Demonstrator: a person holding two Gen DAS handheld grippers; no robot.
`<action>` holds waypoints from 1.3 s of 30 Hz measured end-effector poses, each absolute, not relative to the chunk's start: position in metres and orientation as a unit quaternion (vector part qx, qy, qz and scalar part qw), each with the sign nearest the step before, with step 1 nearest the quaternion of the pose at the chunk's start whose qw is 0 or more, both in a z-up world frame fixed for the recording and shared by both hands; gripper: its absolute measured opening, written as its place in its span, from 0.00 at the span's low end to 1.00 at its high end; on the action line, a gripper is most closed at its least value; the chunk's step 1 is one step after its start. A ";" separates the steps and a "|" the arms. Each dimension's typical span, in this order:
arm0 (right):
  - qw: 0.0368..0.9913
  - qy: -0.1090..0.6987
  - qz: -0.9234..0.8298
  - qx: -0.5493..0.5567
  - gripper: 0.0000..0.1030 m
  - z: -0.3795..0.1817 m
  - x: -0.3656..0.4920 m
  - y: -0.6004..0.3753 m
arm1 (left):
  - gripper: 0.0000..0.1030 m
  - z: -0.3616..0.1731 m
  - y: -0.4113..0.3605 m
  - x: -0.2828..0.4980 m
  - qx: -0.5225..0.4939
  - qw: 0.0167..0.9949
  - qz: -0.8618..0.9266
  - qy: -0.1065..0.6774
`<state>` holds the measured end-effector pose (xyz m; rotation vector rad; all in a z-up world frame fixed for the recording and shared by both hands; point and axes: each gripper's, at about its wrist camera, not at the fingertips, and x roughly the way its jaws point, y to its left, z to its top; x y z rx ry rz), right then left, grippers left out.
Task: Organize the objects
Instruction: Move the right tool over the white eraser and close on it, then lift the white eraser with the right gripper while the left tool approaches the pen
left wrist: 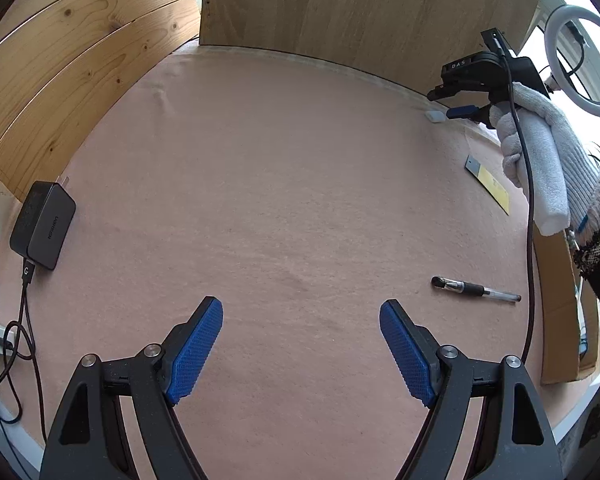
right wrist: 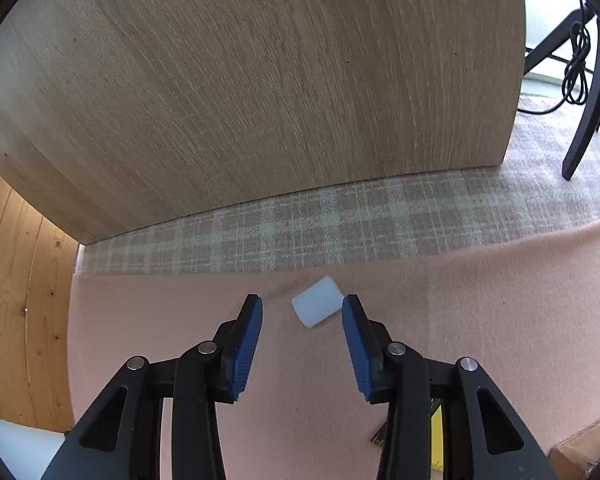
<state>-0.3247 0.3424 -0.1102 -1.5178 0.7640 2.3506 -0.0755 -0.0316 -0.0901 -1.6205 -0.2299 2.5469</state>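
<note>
1. Left gripper (left wrist: 301,346): jaws spread wide over bare pink cloth (left wrist: 280,200), with nothing between the blue pads.
2. Right gripper (right wrist: 302,344): jaws apart, partway between wide and closed. In its own view a white eraser (right wrist: 317,301) lies on the cloth just ahead of the fingertips, nearer the right-hand pad. Its corner is at that pad's tip; whether they touch cannot be told. The pads do not press on it.
3. White eraser, orientation: a short block lying flat, its long axis skewed, running from lower left to upper right in the right wrist view. It sits close to the border where the pink cloth meets a plaid cloth (right wrist: 340,220), in front of an upright wooden panel (right wrist: 260,80).
4. Left wrist view: the same eraser (left wrist: 435,115) appears at the far edge of the cloth, beside the right gripper (left wrist: 454,102), which a gloved hand (left wrist: 540,148) holds.
5. Pen (left wrist: 476,289): lies flat on the cloth right of the left gripper, long axis nearly crosswise, black capped end toward the middle.
6. Yellow ruler (left wrist: 490,186): lies flat, running diagonally, between pen and eraser.
7. Black charger (left wrist: 44,226): rests at the cloth's left edge.
</note>
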 end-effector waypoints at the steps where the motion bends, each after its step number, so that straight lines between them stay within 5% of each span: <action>1: 0.122 0.255 0.805 -0.522 0.35 -0.111 -0.328 0.341 | 0.81 -0.091 -0.032 -0.076 -0.536 0.057 0.839 -0.077; 15: 0.155 0.209 0.792 -0.553 0.13 -0.128 -0.338 0.330 | 0.81 -0.098 -0.030 -0.081 -0.544 0.067 0.832 -0.086; 22: 0.138 0.248 0.794 -0.537 0.09 -0.116 -0.301 0.352 | 0.81 -0.093 -0.016 -0.086 -0.539 0.082 0.837 -0.045; 23: 0.132 0.251 0.797 -0.534 0.00 -0.112 -0.292 0.352 | 0.81 -0.092 -0.013 -0.088 -0.537 0.086 0.838 -0.037; 32: 0.078 0.289 0.800 -0.520 0.01 -0.092 -0.224 0.366 | 0.80 -0.082 0.012 -0.105 -0.527 0.116 0.842 0.011; 39: 0.102 0.262 0.802 -0.528 0.28 -0.102 -0.262 0.350 | 0.81 -0.082 0.003 -0.094 -0.532 0.110 0.839 -0.003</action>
